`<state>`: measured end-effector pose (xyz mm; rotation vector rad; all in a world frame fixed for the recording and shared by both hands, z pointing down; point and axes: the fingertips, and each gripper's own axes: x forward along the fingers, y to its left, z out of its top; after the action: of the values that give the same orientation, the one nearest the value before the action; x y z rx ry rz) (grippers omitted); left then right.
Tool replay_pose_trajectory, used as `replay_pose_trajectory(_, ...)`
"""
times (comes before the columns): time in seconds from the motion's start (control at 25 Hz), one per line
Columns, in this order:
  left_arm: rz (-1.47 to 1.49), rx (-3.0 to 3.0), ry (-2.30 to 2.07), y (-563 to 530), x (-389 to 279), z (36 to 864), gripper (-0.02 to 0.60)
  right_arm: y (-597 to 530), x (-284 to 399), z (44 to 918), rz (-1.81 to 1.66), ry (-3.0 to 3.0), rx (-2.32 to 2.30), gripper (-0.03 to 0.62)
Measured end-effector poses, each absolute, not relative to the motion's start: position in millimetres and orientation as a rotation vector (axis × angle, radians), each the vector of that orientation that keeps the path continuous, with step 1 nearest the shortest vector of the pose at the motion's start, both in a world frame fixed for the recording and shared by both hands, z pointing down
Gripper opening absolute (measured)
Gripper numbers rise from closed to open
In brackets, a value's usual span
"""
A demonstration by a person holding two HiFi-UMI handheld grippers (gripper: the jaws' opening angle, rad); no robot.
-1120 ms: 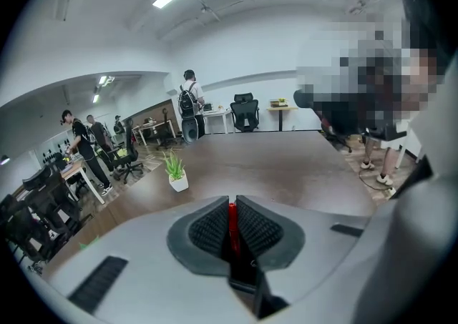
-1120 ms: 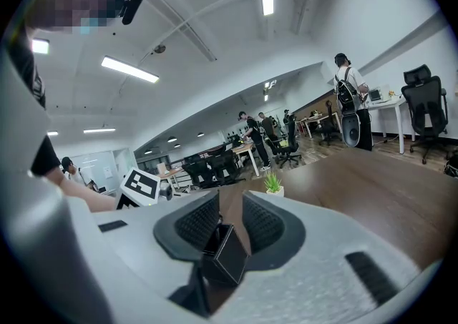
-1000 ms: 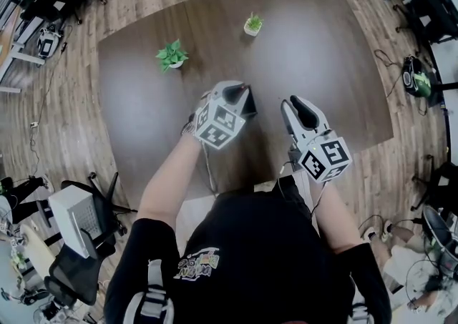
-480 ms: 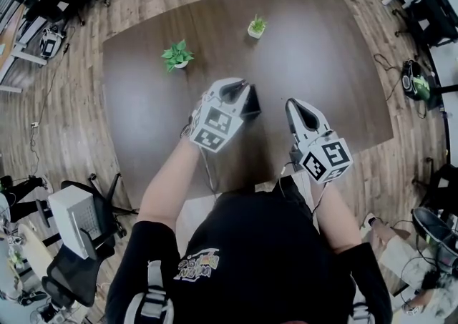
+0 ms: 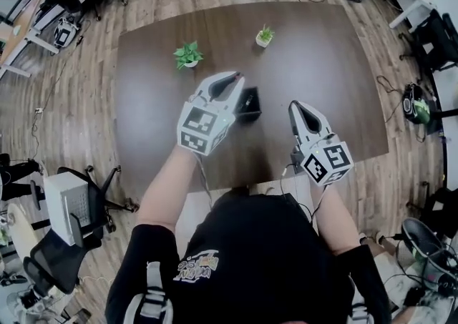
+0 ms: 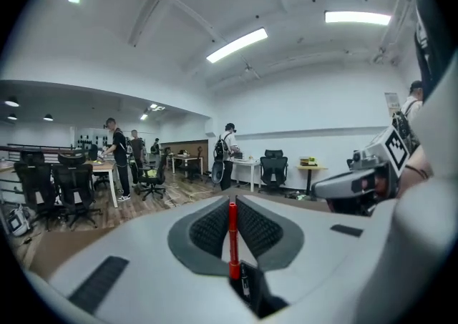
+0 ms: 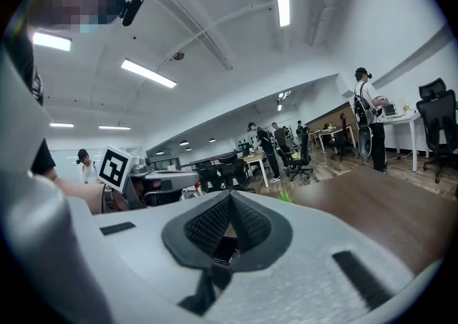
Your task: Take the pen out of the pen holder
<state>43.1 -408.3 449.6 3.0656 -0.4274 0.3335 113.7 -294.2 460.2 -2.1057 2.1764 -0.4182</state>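
In the left gripper view a slim red pen [image 6: 232, 233] stands upright between the dark pads of my left gripper [image 6: 232, 215], which is shut on it. From the head view that left gripper [image 5: 227, 81] hangs raised above the table, just left of the black pen holder [image 5: 248, 103]. The pen itself is too thin to make out there. My right gripper [image 5: 297, 106] hovers to the right of the holder, apart from it. Its jaws [image 7: 229, 208] are shut with nothing between them.
The dark wooden table [image 5: 322, 65] carries two small potted plants, one at the back left [image 5: 187, 54] and one at the back middle [image 5: 265, 35]. An office chair [image 5: 68, 204] stands on the floor to the left. People and desks fill the room beyond.
My left gripper has risen from the pen holder's top, growing larger in the head view. The right gripper has lifted slightly beside it.
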Motion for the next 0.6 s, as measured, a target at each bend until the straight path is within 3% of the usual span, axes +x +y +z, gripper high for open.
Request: replay_pose_trajectory(0.6,0.159,2.931,-0.969,-273,-31,394,0.026,-196,98,431,-0.335,2.417,-1.808,0.006)
